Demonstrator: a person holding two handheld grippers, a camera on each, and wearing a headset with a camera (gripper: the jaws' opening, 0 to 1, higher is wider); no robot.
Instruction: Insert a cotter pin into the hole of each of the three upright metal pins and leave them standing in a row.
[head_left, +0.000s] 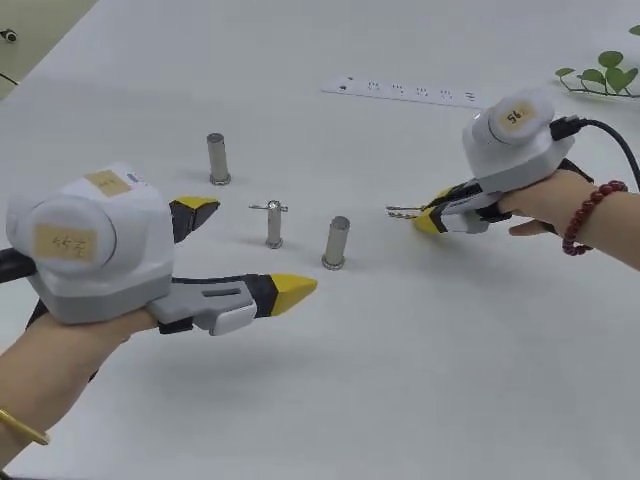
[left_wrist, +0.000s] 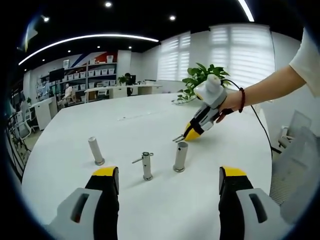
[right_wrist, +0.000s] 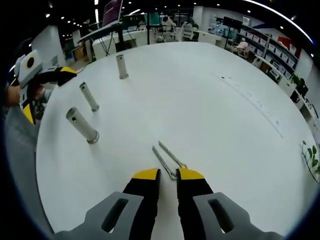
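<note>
Right gripper view: cotter (right_wrist: 161, 160) in tool (right_wrist: 168, 173)

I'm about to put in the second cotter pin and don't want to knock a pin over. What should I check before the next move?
1. The right gripper is shut on a loose cotter pin: ok. I cannot tell whether it holds one or two.
2. The near pin, closest to that gripper, has an empty hole: ok.
3. The hole is lined up with the loose cotter pin's tip: cannot tell.
4. The middle pin already carries its inserted cotter pin: ok.
5. All three pins are upright, including the far pin: ok.
6. The left gripper is open and touches no pin: ok.
</note>
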